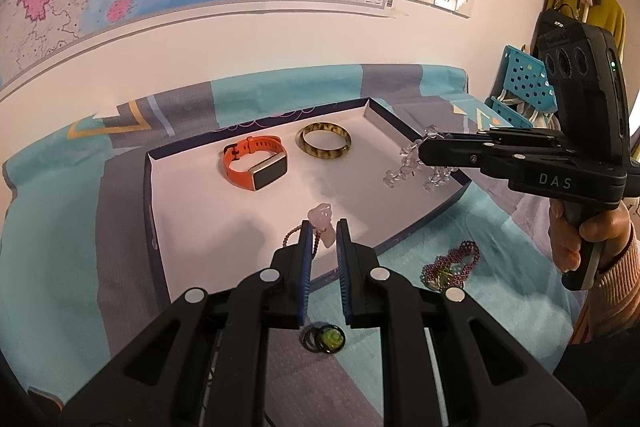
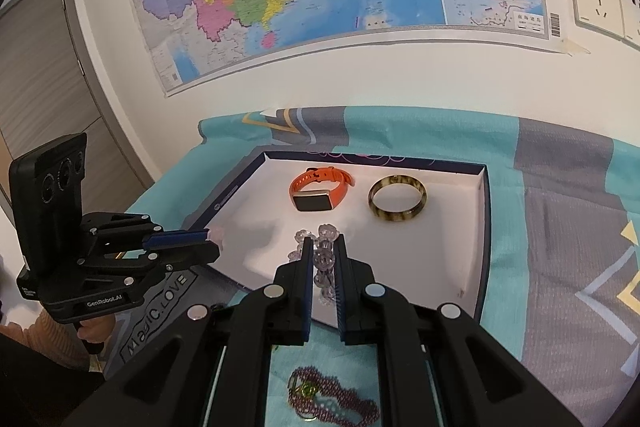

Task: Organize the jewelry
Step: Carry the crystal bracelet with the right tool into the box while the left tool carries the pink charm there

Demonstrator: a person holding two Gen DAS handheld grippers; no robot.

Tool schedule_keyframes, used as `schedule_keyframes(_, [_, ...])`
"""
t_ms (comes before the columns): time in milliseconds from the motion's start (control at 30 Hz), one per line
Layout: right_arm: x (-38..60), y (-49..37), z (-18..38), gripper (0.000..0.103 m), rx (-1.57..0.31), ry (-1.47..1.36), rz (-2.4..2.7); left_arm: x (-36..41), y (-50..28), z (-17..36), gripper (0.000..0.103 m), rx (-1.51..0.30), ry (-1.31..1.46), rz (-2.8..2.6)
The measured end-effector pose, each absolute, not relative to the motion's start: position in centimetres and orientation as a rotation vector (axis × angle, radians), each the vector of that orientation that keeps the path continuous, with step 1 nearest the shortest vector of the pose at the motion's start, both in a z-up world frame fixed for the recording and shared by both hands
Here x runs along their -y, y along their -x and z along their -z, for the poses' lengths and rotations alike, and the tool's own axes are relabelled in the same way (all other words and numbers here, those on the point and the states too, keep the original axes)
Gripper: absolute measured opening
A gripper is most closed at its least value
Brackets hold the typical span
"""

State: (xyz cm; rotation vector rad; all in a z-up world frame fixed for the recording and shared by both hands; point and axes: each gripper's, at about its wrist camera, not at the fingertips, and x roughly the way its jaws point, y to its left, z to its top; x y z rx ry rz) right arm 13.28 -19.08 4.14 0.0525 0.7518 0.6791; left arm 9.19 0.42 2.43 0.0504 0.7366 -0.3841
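Note:
A white-lined box [image 1: 160,211] with a dark blue rim [image 2: 483,219] lies on the bedspread. In it are an orange smartwatch [image 1: 256,165] [image 2: 320,189] and a mottled brown bangle [image 1: 323,146] [image 2: 397,202]. My left gripper [image 1: 324,231] [image 2: 214,242] is shut on a pink stone bracelet [image 1: 322,221], held over the box's near edge with its cord looping to the left. My right gripper [image 2: 324,247] [image 1: 420,151] is shut on a clear crystal bead bracelet [image 2: 325,261] [image 1: 404,165], which hangs above the box's right side.
On the teal and grey cloth [image 1: 60,227] in front of the box lie a purple beaded bracelet [image 1: 452,265] [image 2: 332,395] and dark rings with a green bead [image 1: 325,337]. A blue perforated basket [image 1: 520,83] stands at the right. A person's hand [image 1: 588,239] grips the right handle.

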Motion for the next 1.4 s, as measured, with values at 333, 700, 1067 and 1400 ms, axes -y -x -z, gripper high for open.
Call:
schedule_keyframes(333, [18.6,-14.9,-3.7,0.008,-0.771,-0.057,-0.670,-0.7,-10.6,-2.2,0.013,-0.745,-0.056,0.366])
schedule_keyframes(700, [18.2,-16.5,-3.0,0.008,-0.787,-0.056,-0.647,-0.7,-12.2,-1.8,0.013,-0.761,-0.067,0.352])
schedule_keyframes(1067, [17.8,-17.8,-2.4,0.008,-0.808,-0.057,-0.637,-0.7,-13.5,-1.2,0.013,-0.784,-0.070,0.341])
schedule_keyframes(1400, [17.5,-18.8,-2.0,0.008,-0.819,-0.056,-0.628,-0.5,-14.1,-1.0,0.013,-0.798,-0.079,0.336])
